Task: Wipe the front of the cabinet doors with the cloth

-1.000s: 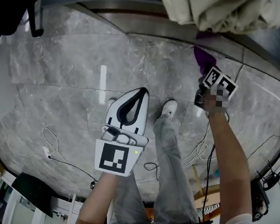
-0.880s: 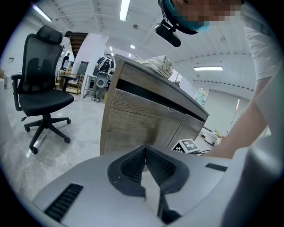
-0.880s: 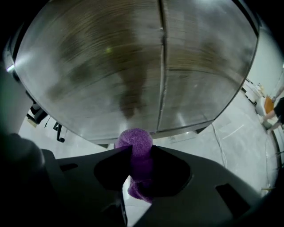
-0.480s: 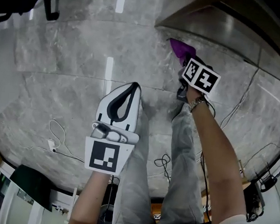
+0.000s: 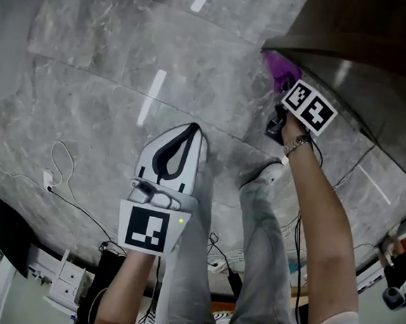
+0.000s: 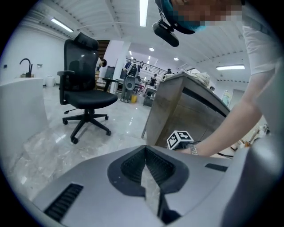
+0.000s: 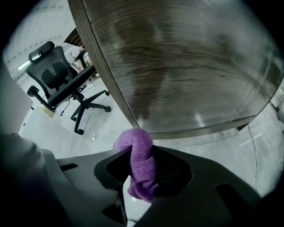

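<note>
My right gripper (image 7: 141, 166) is shut on a bunched purple cloth (image 7: 140, 162). The cloth's top sits just below the bottom corner of the dark wood cabinet door (image 7: 186, 66). In the head view the cloth (image 5: 280, 68) pokes out beyond the right gripper (image 5: 285, 94), right at the cabinet's lower left corner (image 5: 338, 71). My left gripper (image 5: 185, 136) hangs over the floor, away from the cabinet, jaws shut with nothing between them. In the left gripper view its jaws (image 6: 145, 156) meet at the tips, and the cabinet (image 6: 177, 111) stands ahead.
A black office chair (image 6: 84, 88) stands on the grey marble floor (image 5: 112, 65) to the left of the cabinet. Cables (image 5: 60, 180) trail on the floor near the person's legs (image 5: 250, 268). A white counter (image 6: 22, 111) is at the far left.
The view has swung toward the cabinet. My right gripper with the cloth has reached the cabinet's lower corner. The left gripper has stayed roughly in place.
</note>
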Demonstrator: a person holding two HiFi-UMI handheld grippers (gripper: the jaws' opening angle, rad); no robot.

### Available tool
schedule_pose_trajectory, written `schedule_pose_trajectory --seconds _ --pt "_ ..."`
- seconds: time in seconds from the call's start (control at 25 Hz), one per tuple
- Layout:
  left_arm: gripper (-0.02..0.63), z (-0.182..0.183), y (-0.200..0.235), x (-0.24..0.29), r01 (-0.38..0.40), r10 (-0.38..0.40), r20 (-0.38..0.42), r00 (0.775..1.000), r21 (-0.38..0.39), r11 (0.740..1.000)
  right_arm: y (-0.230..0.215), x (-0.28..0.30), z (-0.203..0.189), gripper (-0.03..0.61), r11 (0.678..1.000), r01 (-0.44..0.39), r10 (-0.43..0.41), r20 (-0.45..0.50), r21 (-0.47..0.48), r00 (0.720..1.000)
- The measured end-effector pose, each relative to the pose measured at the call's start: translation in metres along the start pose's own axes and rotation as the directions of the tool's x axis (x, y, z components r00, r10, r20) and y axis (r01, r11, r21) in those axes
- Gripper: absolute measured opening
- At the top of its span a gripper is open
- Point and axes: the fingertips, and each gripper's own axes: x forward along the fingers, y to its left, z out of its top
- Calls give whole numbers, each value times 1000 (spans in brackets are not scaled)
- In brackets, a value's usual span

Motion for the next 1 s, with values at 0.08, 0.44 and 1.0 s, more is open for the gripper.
schedule_pose_trajectory --seconds 0.08,0.44,1.0 --pt "6 -10 5 -6 -47 47 14 999 -17 999 -5 6 6 118 1000 0 0 14 3 1000" --pt "6 -28 -61 22 -144 150 112 982 -54 988 -81 21 28 118 999 -20 20 24 -28 1000" --pt "6 -53 -193 74 -21 21 28 999 21 1000 -307 -19 30 118 989 147 -148 32 23 988"
